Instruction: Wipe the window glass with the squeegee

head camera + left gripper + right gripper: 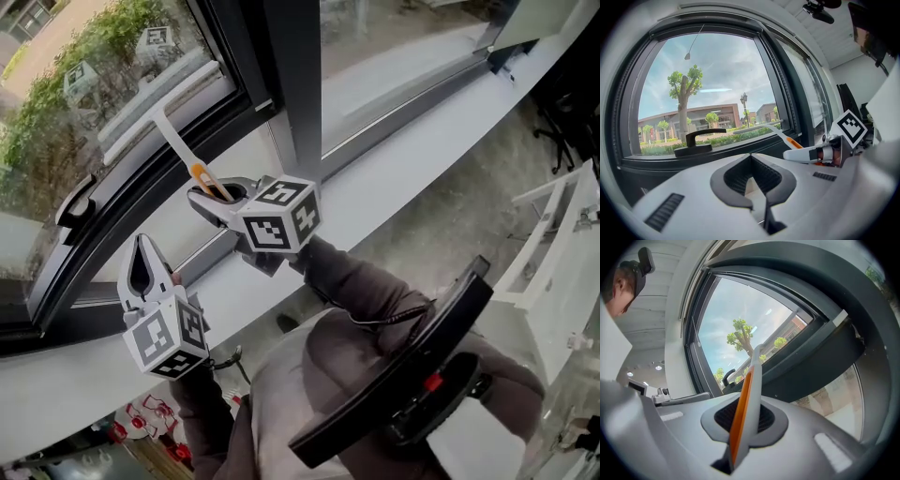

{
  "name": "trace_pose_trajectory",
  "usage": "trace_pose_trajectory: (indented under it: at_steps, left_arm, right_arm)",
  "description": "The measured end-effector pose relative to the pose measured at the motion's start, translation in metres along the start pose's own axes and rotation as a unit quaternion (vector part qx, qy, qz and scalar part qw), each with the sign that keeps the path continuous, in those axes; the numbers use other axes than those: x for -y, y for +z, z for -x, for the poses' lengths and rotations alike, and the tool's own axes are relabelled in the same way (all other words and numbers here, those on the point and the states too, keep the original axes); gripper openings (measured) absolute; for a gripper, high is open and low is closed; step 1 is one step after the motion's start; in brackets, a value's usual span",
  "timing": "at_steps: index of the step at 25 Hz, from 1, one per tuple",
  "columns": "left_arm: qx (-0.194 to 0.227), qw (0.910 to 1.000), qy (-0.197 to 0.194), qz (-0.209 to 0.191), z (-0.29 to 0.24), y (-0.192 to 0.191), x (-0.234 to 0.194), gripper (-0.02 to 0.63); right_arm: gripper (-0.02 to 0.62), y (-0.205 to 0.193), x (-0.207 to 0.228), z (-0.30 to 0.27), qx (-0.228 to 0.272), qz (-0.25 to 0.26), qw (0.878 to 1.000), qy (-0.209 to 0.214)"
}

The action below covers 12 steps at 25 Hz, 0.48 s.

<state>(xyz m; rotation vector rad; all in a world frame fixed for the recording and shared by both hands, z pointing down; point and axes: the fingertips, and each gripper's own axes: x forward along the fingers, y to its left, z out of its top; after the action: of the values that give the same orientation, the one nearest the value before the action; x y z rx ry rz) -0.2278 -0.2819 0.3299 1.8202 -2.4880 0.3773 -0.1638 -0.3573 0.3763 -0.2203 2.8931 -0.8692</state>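
Your left gripper (142, 246) hovers over the window sill (403, 150) near the black frame, its jaws together with nothing between them. Up and to its right, the squeegee (174, 137) has its white blade at the lower part of the window glass (56, 141); whether it touches is unclear. Your right gripper (211, 199) is clamped on its orange-striped handle.

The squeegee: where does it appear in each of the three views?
Head view: squeegee upper left, blade uppermost.
Left gripper view: squeegee right of centre, blade pointing left.
Right gripper view: squeegee centre, rising from the bottom.
Shared landmark: the black window handle.
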Motion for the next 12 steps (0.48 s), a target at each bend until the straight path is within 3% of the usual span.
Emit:
trace_pose_trajectory:
  at_steps: [12]
  left_arm:
    - [-0.006,1.0,-0.005,-0.005,0.006,-0.005,0.009,0.002]
  right_arm:
    - [0.017,-0.025,0.012,0.007,-0.019,-0.026,0.999,0.003]
